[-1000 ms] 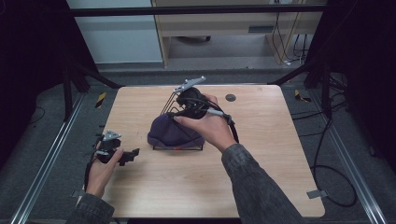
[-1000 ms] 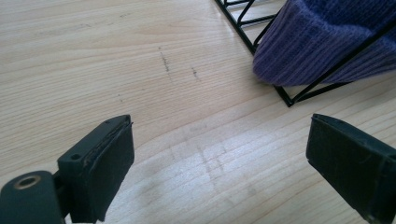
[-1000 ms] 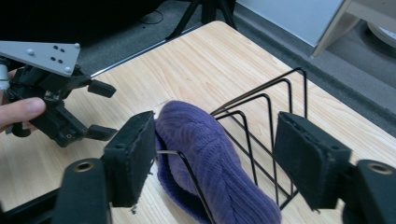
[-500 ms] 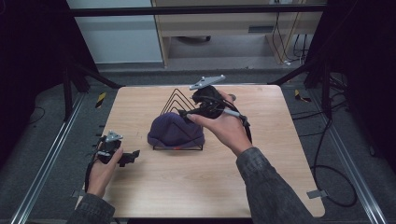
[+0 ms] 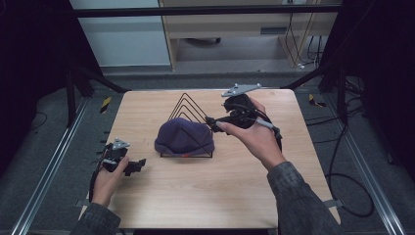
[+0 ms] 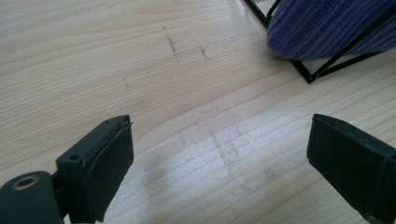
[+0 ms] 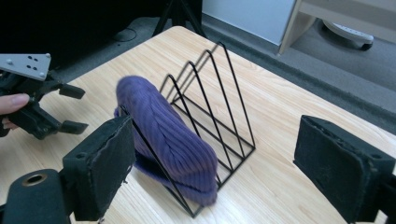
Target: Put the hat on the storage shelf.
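Note:
A purple knit hat point(image 5: 183, 136) hangs over the front dividers of a black wire rack point(image 5: 188, 105) in the middle of the wooden table point(image 5: 205, 196). My right gripper point(image 5: 212, 122) hovers just right of the rack, open and holding nothing. In the right gripper view the hat point(image 7: 173, 135) and the rack point(image 7: 229, 107) lie ahead between the wide-apart jaws. My left gripper point(image 5: 137, 165) rests open near the table's front left edge. In its own view its jaws stand apart over bare wood, with the hat point(image 6: 322, 23) and a rack corner point(image 6: 303, 72) at top right.
The person's right forearm point(image 5: 293, 196) crosses the table's right half. Metal frame rails point(image 5: 44, 186) run along both sides of the table. Behind the far edge stand a wooden shelf unit point(image 5: 244, 29) and floor cables point(image 5: 342, 147).
My right gripper has pulled back to the right, from over the hat to beside the rack, leaving the hat draped there. The left gripper has stayed still.

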`<control>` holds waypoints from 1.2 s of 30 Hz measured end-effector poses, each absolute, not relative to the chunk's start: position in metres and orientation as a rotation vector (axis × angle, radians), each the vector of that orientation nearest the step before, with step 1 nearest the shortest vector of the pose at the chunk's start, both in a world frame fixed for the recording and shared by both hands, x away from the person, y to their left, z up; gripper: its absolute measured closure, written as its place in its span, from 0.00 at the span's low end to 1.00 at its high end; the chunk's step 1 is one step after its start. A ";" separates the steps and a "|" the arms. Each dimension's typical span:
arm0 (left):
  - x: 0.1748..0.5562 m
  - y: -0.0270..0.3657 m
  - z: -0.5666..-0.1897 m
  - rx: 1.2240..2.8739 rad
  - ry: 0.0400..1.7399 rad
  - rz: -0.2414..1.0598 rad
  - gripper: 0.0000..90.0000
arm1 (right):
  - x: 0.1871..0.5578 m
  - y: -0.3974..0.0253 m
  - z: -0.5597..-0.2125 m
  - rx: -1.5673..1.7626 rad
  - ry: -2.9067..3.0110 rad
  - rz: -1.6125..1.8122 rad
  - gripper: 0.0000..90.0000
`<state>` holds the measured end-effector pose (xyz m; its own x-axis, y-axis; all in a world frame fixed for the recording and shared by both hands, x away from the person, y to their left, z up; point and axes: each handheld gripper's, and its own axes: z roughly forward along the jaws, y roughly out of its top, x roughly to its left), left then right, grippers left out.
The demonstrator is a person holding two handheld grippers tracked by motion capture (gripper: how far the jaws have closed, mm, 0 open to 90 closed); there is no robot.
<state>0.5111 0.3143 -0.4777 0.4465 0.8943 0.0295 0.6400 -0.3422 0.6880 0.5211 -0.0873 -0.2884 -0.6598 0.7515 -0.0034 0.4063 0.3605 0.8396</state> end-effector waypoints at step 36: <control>0.512 0.310 -0.486 2.188 1.277 0.517 0.05 | 0.493 -0.208 -0.393 1.315 2.169 1.129 0.09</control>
<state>0.5125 0.3103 -0.4862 0.4751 0.8784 0.0518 0.6674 -0.3981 0.6294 0.4933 -0.2082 -0.3931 -0.5000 0.8610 0.0933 0.5701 0.2462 0.7838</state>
